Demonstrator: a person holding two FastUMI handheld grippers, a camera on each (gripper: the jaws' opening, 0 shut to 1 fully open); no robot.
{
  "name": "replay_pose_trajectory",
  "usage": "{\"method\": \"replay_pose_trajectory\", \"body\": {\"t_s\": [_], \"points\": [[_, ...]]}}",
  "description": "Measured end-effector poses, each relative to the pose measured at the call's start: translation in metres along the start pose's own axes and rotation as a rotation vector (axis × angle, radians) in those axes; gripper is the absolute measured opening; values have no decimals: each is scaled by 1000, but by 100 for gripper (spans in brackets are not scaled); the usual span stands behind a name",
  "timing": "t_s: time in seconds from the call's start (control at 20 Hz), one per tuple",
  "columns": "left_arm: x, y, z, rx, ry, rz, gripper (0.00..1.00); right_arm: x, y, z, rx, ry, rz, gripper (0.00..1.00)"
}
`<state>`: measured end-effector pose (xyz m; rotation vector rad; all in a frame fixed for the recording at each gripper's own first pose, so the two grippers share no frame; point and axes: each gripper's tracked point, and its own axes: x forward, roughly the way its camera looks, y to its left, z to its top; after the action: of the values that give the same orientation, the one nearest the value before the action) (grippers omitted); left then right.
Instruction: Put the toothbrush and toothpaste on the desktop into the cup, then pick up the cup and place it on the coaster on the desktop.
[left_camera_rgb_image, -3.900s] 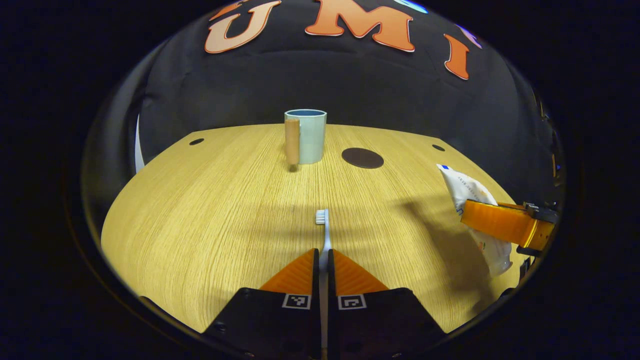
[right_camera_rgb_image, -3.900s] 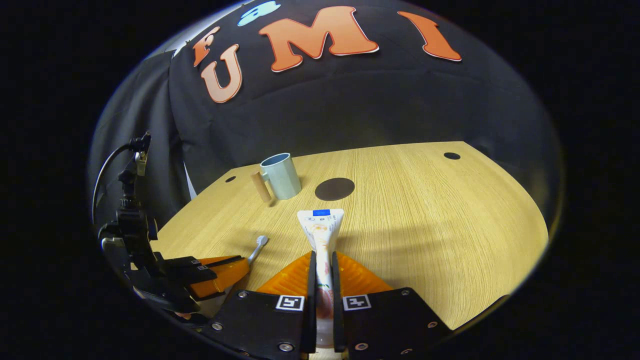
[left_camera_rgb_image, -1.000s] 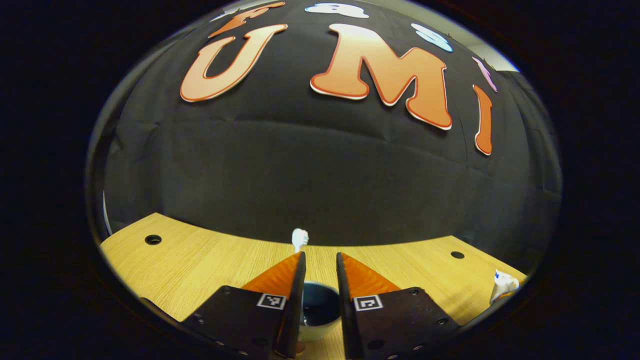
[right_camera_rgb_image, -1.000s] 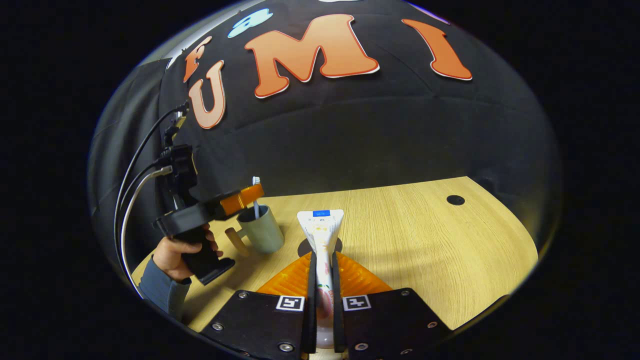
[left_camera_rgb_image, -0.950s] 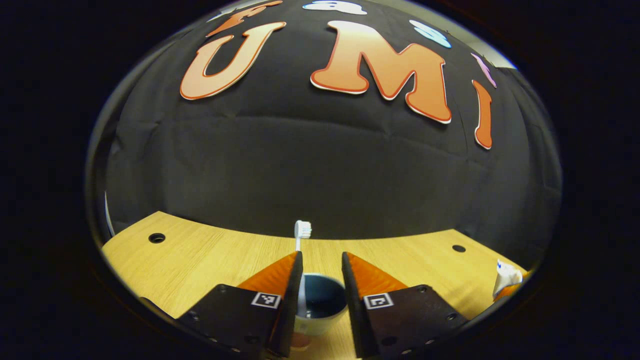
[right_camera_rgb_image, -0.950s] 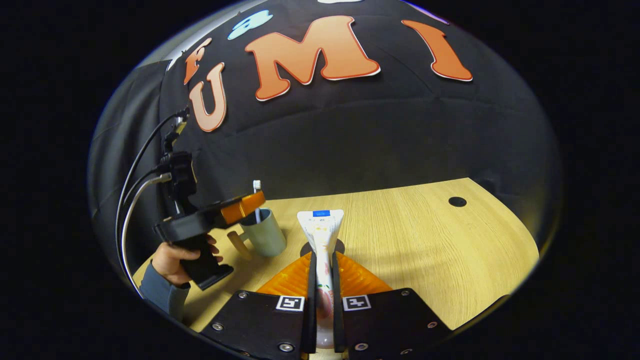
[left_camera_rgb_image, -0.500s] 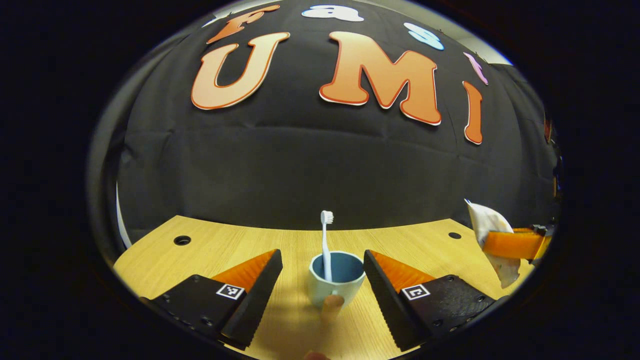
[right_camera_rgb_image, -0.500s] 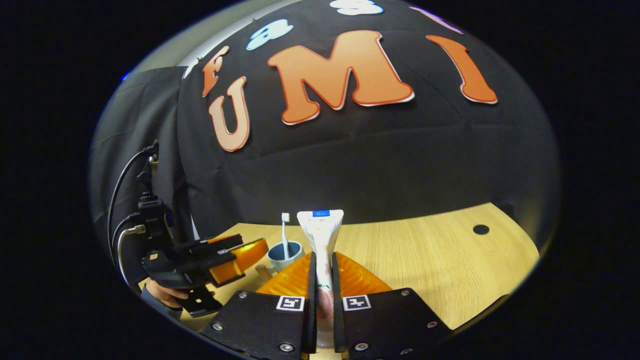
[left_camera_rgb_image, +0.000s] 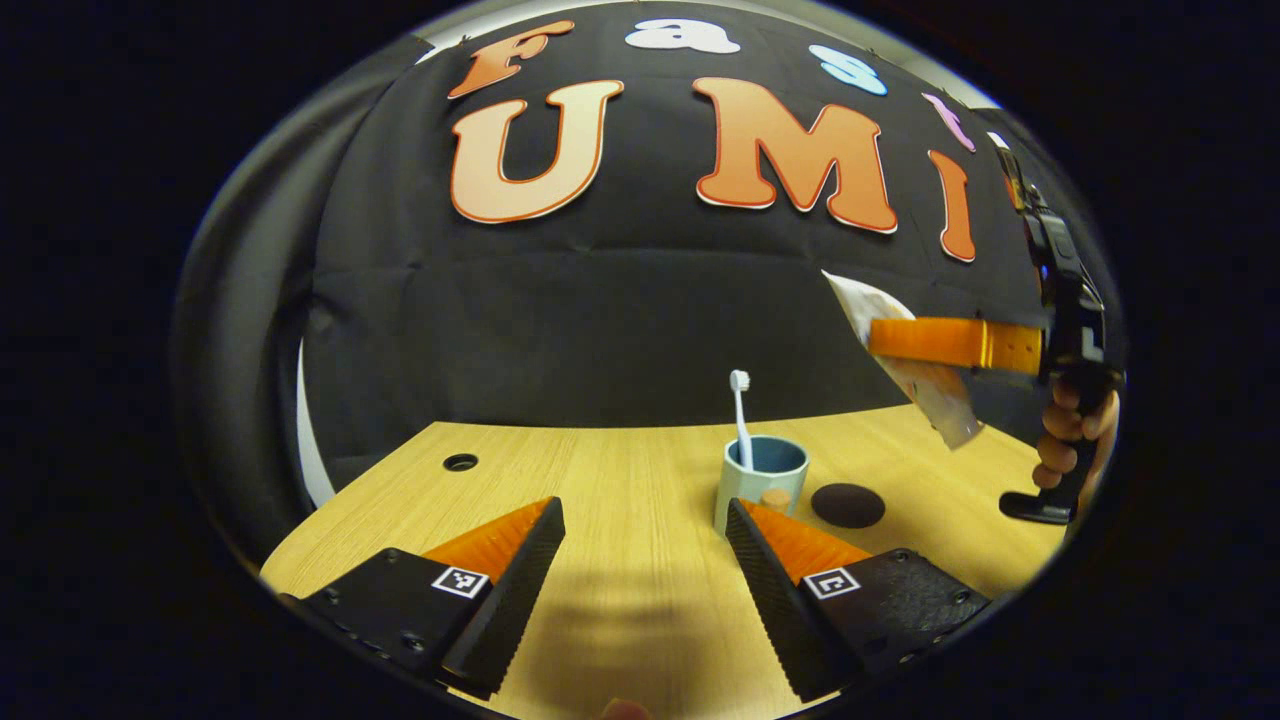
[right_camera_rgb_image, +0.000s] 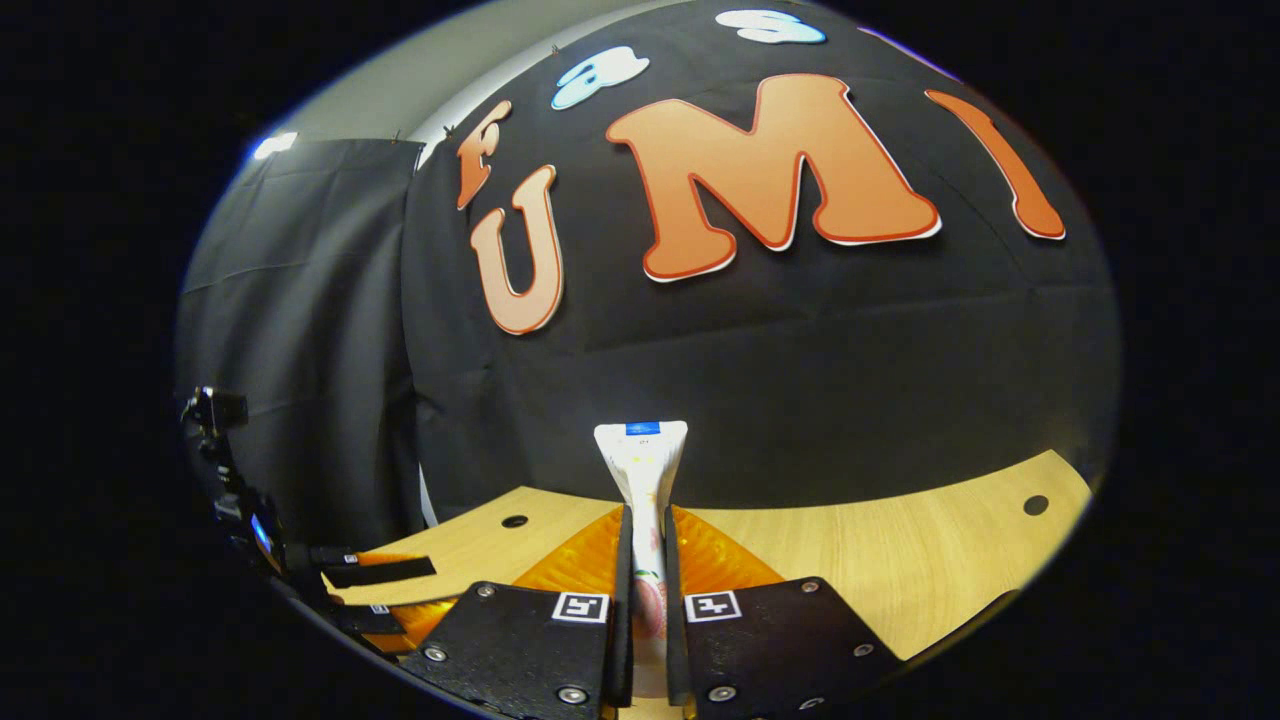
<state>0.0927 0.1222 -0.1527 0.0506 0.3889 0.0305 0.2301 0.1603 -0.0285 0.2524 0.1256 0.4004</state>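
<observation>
Toothpaste (right_camera_rgb_image: 642, 470) pinched between right gripper (right_camera_rgb_image: 645, 560) fingers, crimp end forward

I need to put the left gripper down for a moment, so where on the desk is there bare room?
The desk is bare from the round hole across to the cup. It is crowded on the far side of the cup, with the coaster close by and the right gripper holding the toothpaste above.

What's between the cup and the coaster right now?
Nothing: in the left gripper view, bare desktop separates the cup from the coaster beside it.
</observation>
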Motion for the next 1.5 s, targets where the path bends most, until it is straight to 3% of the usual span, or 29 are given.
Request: {"method": "replay_pose_trajectory", "body": {"t_s": [0.6,1.05,1.5], "points": [[-22,27,-42,-48,62,60,98,86,38,5,28,-115,126,13],[-19,33,-61,-93,97,70,98,120,31,-41,6,-96,127,13],[-24,32,-58,-94,98,84,98,113,13,-85,-61,39,67,16]]}}
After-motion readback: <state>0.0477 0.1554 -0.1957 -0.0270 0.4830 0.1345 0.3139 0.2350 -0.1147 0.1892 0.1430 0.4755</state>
